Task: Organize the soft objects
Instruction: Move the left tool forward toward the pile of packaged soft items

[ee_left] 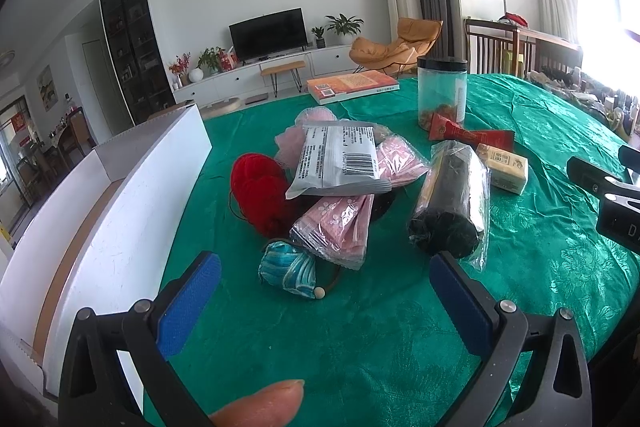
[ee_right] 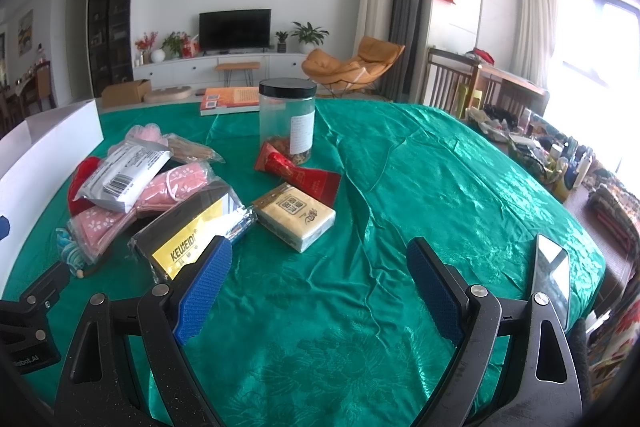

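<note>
In right view alone: phone (ee_right: 554, 273).

box (ee_left: 132, 187) left of pile, jar (ee_left: 442, 93) behind

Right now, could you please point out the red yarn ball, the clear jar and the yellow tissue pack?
red yarn ball (ee_left: 260, 193): left wrist view, middle of the wound yarn.
clear jar (ee_right: 287, 125): right wrist view, clear wall below the black lid.
yellow tissue pack (ee_right: 295, 217): right wrist view, printed top face.
</note>
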Demonstrator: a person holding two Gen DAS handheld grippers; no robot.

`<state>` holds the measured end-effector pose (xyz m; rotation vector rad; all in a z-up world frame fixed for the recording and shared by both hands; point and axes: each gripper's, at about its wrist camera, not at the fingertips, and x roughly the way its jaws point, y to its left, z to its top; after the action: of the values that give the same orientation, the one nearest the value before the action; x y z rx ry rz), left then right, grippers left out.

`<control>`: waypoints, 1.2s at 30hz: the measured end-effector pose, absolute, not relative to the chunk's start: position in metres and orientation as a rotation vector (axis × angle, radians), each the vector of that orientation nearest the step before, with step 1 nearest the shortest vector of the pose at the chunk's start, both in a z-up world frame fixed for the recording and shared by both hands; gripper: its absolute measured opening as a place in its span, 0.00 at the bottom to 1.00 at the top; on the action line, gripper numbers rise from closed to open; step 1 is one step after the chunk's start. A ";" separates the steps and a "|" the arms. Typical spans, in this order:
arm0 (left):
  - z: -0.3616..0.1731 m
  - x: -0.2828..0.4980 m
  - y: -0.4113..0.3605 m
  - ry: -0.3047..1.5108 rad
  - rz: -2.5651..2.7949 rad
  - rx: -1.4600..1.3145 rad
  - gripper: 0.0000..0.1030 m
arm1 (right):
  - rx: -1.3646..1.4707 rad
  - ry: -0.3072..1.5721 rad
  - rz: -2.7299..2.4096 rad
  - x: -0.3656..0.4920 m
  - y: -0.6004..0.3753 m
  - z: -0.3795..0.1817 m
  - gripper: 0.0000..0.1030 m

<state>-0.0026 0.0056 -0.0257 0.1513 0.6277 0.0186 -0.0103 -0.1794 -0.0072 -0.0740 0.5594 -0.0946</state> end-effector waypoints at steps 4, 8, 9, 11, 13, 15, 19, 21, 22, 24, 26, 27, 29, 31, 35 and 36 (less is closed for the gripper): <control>-0.027 -0.002 0.007 0.630 0.020 0.154 1.00 | -0.074 0.560 -0.095 -0.010 -0.179 -0.007 0.88; -0.028 -0.002 0.007 0.635 0.021 0.156 1.00 | -0.075 0.561 -0.095 -0.009 -0.179 -0.008 0.88; -0.028 -0.002 0.007 0.635 0.021 0.156 1.00 | -0.075 0.561 -0.095 -0.009 -0.179 -0.008 0.88; -0.028 -0.002 0.007 0.636 0.021 0.156 1.00 | -0.074 0.562 -0.094 -0.011 -0.179 -0.007 0.88; -0.029 -0.002 0.007 0.638 0.022 0.156 1.00 | -0.075 0.562 -0.094 -0.011 -0.179 -0.007 0.88; -0.030 -0.001 0.007 0.640 0.022 0.156 1.00 | -0.075 0.562 -0.094 -0.010 -0.179 -0.007 0.88; -0.031 -0.001 0.008 0.646 0.023 0.157 1.00 | -0.075 0.563 -0.094 -0.010 -0.179 -0.007 0.88; -0.032 0.000 0.008 0.648 0.024 0.158 1.00 | -0.075 0.563 -0.094 -0.010 -0.179 -0.007 0.88; -0.032 0.000 0.008 0.648 0.023 0.158 1.00 | -0.075 0.563 -0.094 -0.010 -0.179 -0.007 0.88; -0.033 -0.001 0.007 0.650 0.024 0.160 1.00 | -0.075 0.563 -0.094 -0.010 -0.179 -0.007 0.88; -0.033 -0.001 0.007 0.651 0.024 0.160 1.00 | -0.075 0.563 -0.094 -0.010 -0.179 -0.007 0.88; -0.033 -0.001 0.007 0.651 0.024 0.161 1.00 | -0.075 0.563 -0.094 -0.010 -0.179 -0.007 0.88; -0.034 -0.001 0.008 0.653 0.024 0.161 1.00 | -0.075 0.564 -0.094 -0.010 -0.179 -0.007 0.88; -0.035 -0.001 0.008 0.655 0.025 0.161 1.00 | -0.075 0.564 -0.094 -0.010 -0.179 -0.007 0.88; -0.036 -0.001 0.008 0.655 0.026 0.161 1.00 | -0.075 0.564 -0.094 -0.010 -0.179 -0.007 0.88; -0.036 -0.001 0.008 0.656 0.026 0.160 1.00 | -0.075 0.565 -0.094 -0.010 -0.179 -0.007 0.88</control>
<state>-0.0011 0.0081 -0.0359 0.1605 0.6556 0.0259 -0.0103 -0.1790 -0.0072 -0.0749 0.5647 -0.0942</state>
